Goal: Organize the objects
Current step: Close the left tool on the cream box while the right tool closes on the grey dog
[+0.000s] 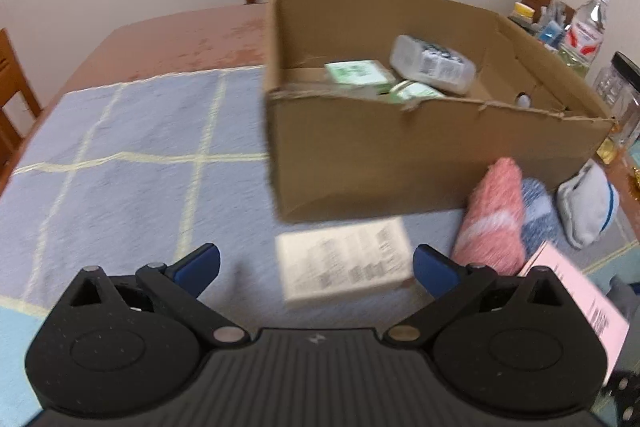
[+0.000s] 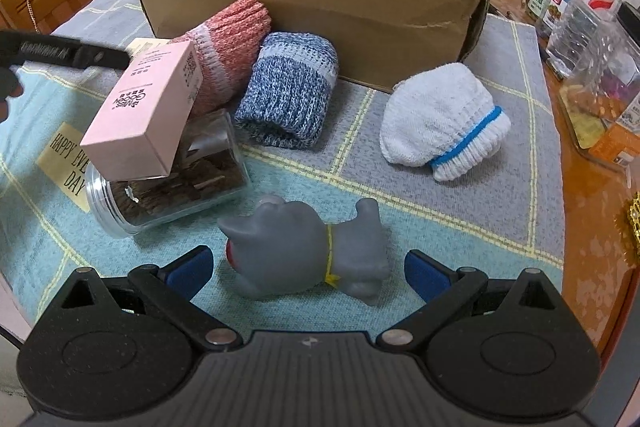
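left gripper [image 1: 316, 269]: jaws wide apart, nothing between the blue pads. it hangs above the mat [image 1: 132, 147]. a white box [image 1: 346, 263] with printed text lies flat on the mat in the gap ahead of the pads, nearer the right pad, not touched by either. picture is blurred here.

cardboard box [image 1: 400, 155] stands just beyond the white box, open top. inside: a clear bottle [image 1: 434, 65] lying on its side and small green-and-white packets [image 1: 356, 73].

right gripper [image 2: 308, 269]: jaws spread, holding nothing. a grey rubber toy animal [image 2: 308, 255] with a yellow collar lies on its side on the mat between the two pads, clear of both.

farther out in the right wrist view: pink sock roll [image 2: 232, 39] and blue sock roll [image 2: 288, 91] touching side by side, against the cardboard box's front wall. white sock roll [image 2: 444, 119] with a blue stripe lies apart, to the right. a clear jar [image 2: 168, 187] with brown contents lies on its side to the left; a pink carton [image 2: 148, 107] rests tilted on top of it, leaning toward the pink sock roll.

wooden table [image 2: 592, 227] edge to the right carries bottles and jars, too cluttered to sort out.
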Demonstrator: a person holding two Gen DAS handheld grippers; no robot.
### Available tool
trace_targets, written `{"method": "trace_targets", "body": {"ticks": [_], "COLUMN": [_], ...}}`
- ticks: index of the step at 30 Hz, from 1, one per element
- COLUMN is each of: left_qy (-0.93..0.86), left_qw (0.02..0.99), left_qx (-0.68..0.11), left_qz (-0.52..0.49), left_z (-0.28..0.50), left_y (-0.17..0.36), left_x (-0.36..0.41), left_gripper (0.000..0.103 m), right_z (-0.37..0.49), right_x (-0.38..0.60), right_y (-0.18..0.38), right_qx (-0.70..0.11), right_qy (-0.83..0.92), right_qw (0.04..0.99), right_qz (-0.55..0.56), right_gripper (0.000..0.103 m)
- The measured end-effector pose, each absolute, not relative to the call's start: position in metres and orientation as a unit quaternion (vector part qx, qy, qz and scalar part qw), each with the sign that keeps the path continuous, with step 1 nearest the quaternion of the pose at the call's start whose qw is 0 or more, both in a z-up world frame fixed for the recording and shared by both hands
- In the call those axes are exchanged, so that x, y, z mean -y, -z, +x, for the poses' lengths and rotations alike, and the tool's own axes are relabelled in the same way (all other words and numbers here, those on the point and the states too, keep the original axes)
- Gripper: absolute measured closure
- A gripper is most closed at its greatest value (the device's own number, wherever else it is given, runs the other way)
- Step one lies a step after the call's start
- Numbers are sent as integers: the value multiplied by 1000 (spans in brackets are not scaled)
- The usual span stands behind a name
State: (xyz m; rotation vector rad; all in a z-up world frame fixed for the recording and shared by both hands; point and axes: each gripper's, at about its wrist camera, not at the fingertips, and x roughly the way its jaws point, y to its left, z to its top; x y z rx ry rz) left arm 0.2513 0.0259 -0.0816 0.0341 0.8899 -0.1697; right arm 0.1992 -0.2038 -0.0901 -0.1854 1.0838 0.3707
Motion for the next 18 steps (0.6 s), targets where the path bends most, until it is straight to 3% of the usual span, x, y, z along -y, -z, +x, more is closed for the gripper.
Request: {"method": "trace_targets", "body": {"ticks": [8, 18], "left_qy": [82, 63], "left_qw": [890, 894], "left_qx": [-449, -443], "left_qz": [-13, 28], "left_z": [264, 257], "left_y": [97, 93], "left_x": [-26, -48], "left_gripper": [1, 1], "right_z": [203, 208], "right_x": [206, 211], "right_y": [93, 93], "right_qx": [-514, -514], "right_qy": [-165, -157], "right_qw": [838, 840], "right_qz": [-79, -69], "right_gripper": [0, 0]}}
